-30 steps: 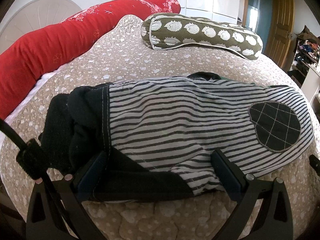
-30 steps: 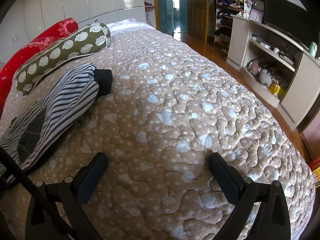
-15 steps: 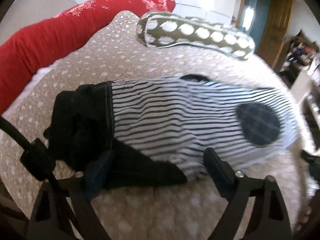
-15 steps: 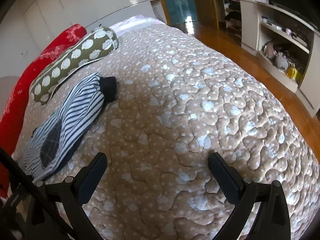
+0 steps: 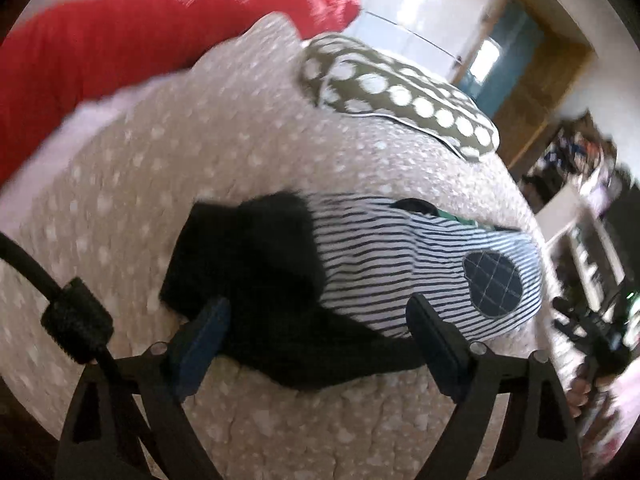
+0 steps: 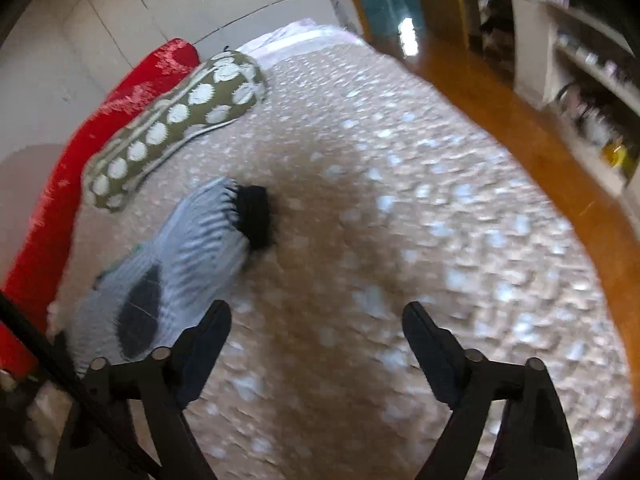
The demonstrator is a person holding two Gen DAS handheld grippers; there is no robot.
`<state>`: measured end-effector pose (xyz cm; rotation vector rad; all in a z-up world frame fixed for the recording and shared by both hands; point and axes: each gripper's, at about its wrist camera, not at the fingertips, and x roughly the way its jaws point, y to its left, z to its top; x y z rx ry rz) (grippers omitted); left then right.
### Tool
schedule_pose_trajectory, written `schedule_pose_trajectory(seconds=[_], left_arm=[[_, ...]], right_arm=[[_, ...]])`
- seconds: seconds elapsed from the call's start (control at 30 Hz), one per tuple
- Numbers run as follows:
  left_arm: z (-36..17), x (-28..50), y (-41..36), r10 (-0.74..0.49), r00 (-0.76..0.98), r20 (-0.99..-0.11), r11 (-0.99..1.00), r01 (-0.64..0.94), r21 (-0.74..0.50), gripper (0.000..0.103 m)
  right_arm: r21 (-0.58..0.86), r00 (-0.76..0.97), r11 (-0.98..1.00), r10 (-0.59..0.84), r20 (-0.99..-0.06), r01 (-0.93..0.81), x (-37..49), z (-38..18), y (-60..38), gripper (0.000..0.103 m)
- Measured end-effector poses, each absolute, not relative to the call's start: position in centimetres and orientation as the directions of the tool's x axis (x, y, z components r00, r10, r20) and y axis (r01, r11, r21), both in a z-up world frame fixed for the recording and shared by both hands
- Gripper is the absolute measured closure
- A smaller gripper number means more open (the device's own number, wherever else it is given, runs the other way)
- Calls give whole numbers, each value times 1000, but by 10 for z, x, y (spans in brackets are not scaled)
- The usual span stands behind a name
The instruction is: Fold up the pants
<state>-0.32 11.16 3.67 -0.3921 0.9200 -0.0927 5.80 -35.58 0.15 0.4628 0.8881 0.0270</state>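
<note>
Striped pants point(image 5: 400, 276) just beyond spread left jaws

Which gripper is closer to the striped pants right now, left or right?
Left. The left gripper is open right over the striped pants, its fingers straddling their near edge. The right gripper is open over the bare quilt, with the pants off to its left.

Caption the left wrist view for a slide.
Open left tool above folded striped pants on a quilted bed, polka-dot bolster behind.
</note>
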Motion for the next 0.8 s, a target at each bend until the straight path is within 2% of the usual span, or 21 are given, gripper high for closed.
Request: schedule_pose_trajectory(seconds=[0.27, 0.47, 0.57, 0.63, 0.67, 0.7, 0.73, 0.8], left_arm=[[21, -23, 144, -355, 615, -704, 829, -140, -541, 14], [1, 0, 143, -375, 575, -727, 805, -188, -563, 14], [0, 15, 139, -376, 575, -726, 795, -202, -572, 14], [-1, 23, 135, -357, 567, -743, 802, -223, -555, 17], [-1, 26, 132, -338, 561, -756, 808, -239, -539, 33], [-1, 28, 130, -314, 550, -774, 822, -251, -511, 62], [-2, 30, 128, -289, 530, -797, 839, -261, -477, 73], [0, 29, 130, -304, 529, -792, 835, -253, -490, 78]], right_arm=[[500, 626, 861, 341, -701, 91, 100, -5, -333, 17], [567, 635, 816, 383, -671, 107, 120, -12, -330, 19], [593, 644, 796, 391, -658, 123, 127, -13, -328, 24], [599, 642, 790, 394, -658, 129, 130, -14, -327, 36], [601, 643, 788, 393, -658, 134, 131, -15, -327, 42], [617, 641, 776, 408, -649, 131, 133, -16, -327, 61], [640, 633, 758, 437, -639, 122, 133, -18, -327, 78], [695, 623, 709, 491, -610, 122, 133, -21, -329, 80]])
